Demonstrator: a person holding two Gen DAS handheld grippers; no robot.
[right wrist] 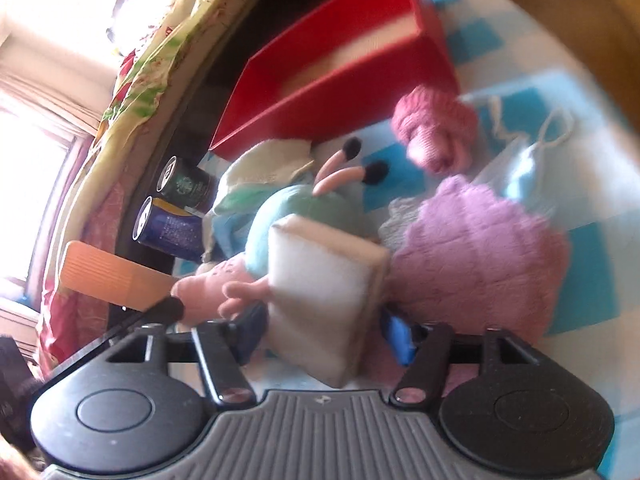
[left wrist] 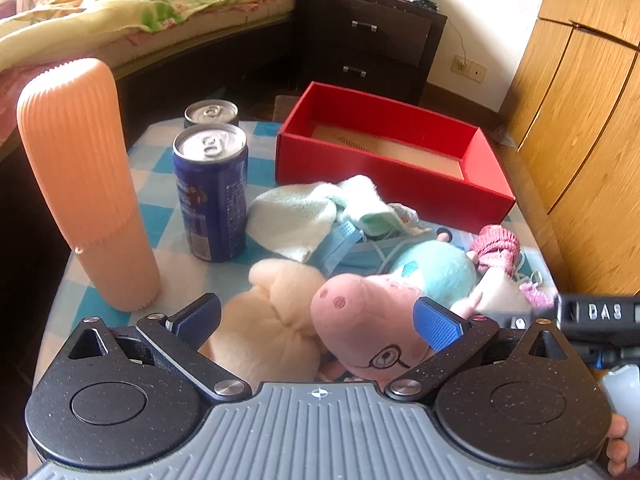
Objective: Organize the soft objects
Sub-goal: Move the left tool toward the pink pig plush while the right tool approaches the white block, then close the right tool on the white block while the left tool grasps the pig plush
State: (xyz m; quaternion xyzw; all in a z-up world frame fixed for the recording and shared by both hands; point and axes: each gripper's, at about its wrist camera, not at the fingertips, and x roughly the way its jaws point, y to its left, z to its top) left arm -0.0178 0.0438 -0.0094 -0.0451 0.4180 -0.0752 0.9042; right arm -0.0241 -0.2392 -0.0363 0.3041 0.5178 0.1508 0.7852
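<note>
A pink pig plush in a pale blue body lies on the checked table, next to a cream plush. My left gripper is open, its jaws on either side of the two plush toys. Beyond lie a pale green towel and a blue cloth. My right gripper is shut on a white sponge block, tilted over the pig plush. A purple knitted cloth and a pink yarn ball lie to its right. The open red box stands behind.
A tall orange ribbed cup and two drink cans stand at the table's left. A white drawstring pouch lies far right. A bed, a dark nightstand and a wooden wardrobe surround the table.
</note>
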